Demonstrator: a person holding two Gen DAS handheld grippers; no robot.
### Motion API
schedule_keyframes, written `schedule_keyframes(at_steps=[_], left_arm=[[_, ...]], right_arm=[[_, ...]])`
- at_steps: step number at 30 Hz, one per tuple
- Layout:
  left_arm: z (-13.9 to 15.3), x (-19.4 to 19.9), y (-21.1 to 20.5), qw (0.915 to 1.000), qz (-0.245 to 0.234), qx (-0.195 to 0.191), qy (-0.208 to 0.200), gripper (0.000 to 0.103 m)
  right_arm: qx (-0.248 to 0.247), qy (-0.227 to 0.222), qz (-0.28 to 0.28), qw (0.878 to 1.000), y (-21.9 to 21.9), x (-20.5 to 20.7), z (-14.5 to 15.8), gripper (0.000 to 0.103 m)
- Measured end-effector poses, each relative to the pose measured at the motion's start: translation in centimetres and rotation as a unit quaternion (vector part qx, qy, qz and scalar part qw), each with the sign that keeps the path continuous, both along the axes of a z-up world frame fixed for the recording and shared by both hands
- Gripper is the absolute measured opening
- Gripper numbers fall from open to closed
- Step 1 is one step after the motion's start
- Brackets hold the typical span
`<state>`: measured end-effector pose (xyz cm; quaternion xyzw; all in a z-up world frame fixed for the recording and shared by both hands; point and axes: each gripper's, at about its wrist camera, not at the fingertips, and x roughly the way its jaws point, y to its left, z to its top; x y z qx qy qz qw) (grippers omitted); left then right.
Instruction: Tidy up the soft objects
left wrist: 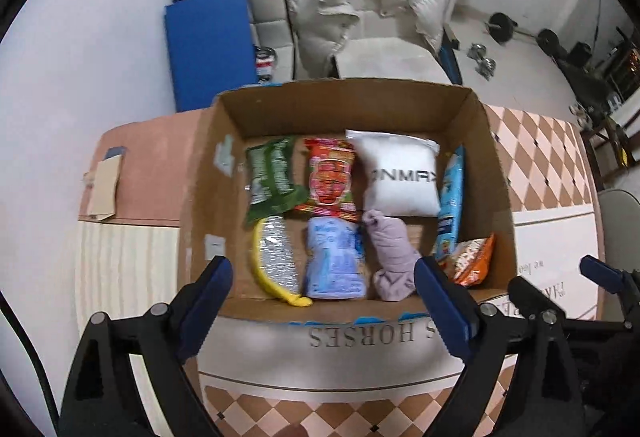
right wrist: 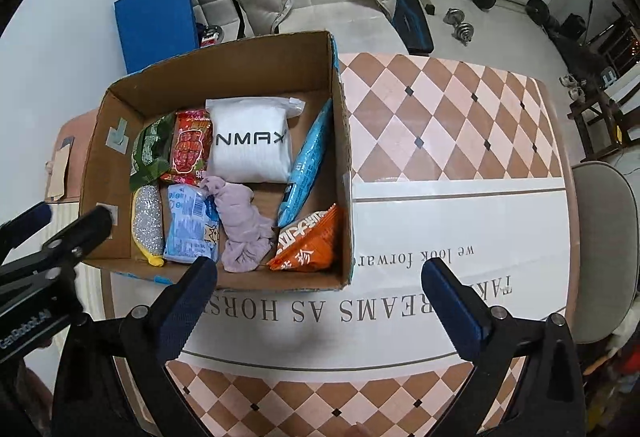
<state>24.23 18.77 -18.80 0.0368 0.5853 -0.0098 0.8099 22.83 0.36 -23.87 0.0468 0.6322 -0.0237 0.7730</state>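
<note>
Cardboard box (left wrist: 200,197) on a tiled table (right wrist: 460,125), seen from above by both wrist cameras, with the soft goods already laid inside in two rows, presumably so that each stays visible and none crushes another. Far row: green packet (left wrist: 270,177), red packet (left wrist: 330,177) and white pouch (left wrist: 400,173), the pouch printed with letters that read "NMAX", its first character cut off by a fold. Near row: yellow-edged silver sponge (left wrist: 276,261), pale blue pack (left wrist: 334,263) and a bunched lilac cloth (left wrist: 390,257). A long blue packet (right wrist: 308,161) stands on edge against the right wall, likely because the floor is full, and an orange packet (right wrist: 306,245) with Chinese characters, too small to read, fills the near right corner. Left gripper (left wrist: 324,289) hangs over the near wall of the box, jaws wide apart and holding nothing. Right gripper (right wrist: 316,285) hovers over the table just in front of the box, jaws likewise apart and empty. No soft item shows on the table outside the box, so the sorting appears close to done. A white band on the table carries upside-down print: "AS HORSES", "we look forward" in part. The left gripper's body, seen from the right camera, is marked "GenRobot.AI".
</note>
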Motion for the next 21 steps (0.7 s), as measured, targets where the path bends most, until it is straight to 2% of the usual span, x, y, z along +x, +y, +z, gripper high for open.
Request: schedule_keyframes(at_steps=[9, 12, 16, 21], left_arm=[[1.0, -1.4, 1.8, 0.9997, 0.022, -0.004, -0.013, 0.093], [2.3, -2.3, 2.1, 0.9992, 0.032, -0.007, -0.024, 0.093], [5.5, -4.4, 1.9, 0.9975, 0.037, 0.011, -0.059, 0.093], [10.2, -7.8, 1.3, 0.995, 0.033, 0.001, -0.095, 0.093]], right_arm=[[-0.018, -0.011, 0.007, 1.0, 0.5, -0.7, 1.0, 0.103], [-0.018, -0.023, 0.01, 1.0, 0.5, -1.2, 2.3, 0.103], [-0.009, -0.054, 0.005, 0.998, -0.2, -3.1, 5.7, 0.103], [-0.005, -0.097, -0.001, 0.995, -1.3, -6.7, 11.5, 0.103]])
